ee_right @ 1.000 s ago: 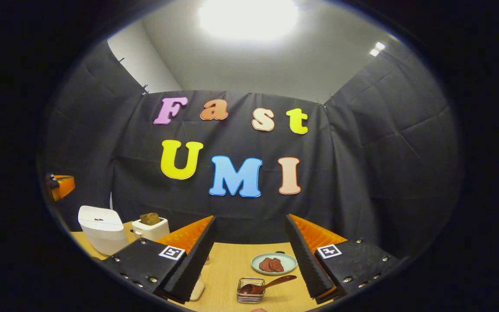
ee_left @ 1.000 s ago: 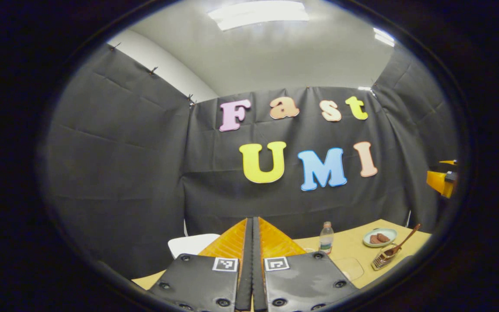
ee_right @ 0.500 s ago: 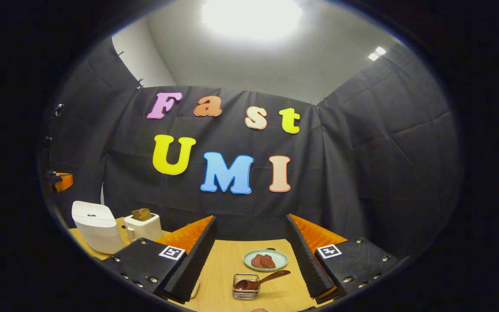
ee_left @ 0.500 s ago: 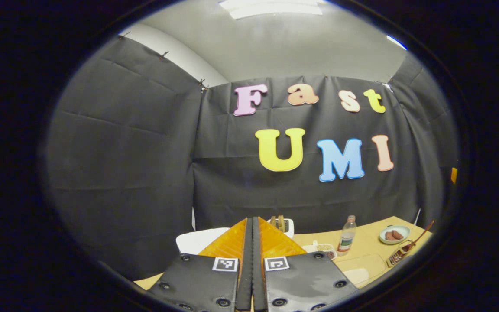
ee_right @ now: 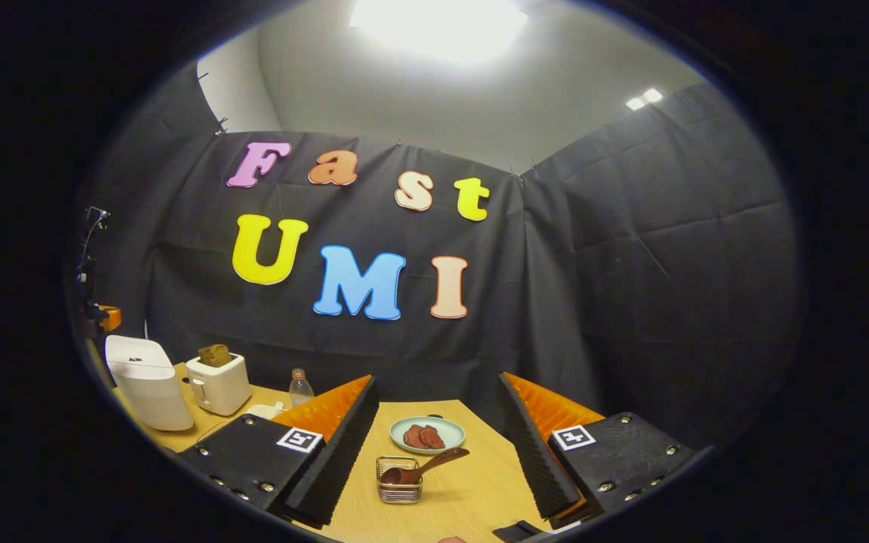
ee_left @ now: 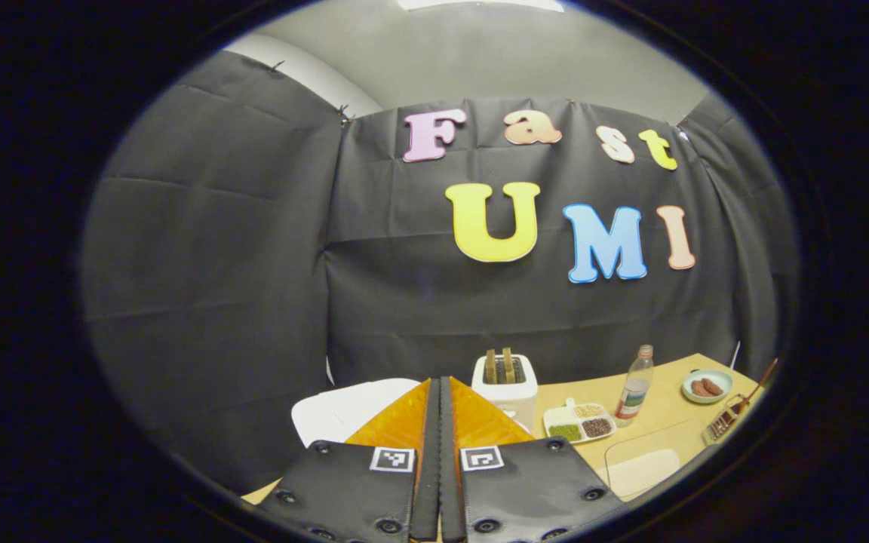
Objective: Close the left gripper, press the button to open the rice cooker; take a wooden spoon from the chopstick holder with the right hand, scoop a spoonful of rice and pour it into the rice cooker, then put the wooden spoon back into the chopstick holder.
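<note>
Fingers pressed together on your left gripper [ee_left: 439, 422]; right gripper [ee_right: 434, 430] spread wide, holding nothing.
Your left fingers hide most of the white rice cooker [ee_left: 344, 411]; brown wooden spoon [ee_right: 423, 465] lies in the wire holder [ee_right: 399, 489].

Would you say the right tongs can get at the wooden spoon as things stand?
Probably yes: the right tongs are open, and the wooden spoon lies across its wire holder straight ahead between the fingers, nothing between.

White rice cooker [ee_right: 146, 381], lid down, stands at table's far left w/ the wire chopstick holder [ee_right: 399, 479] well apart nearer the front, wooden spoon [ee_right: 423, 466] lying in it bowl-down, handle angled up to the right; rice tray [ee_left: 579, 421] sits between.
</note>
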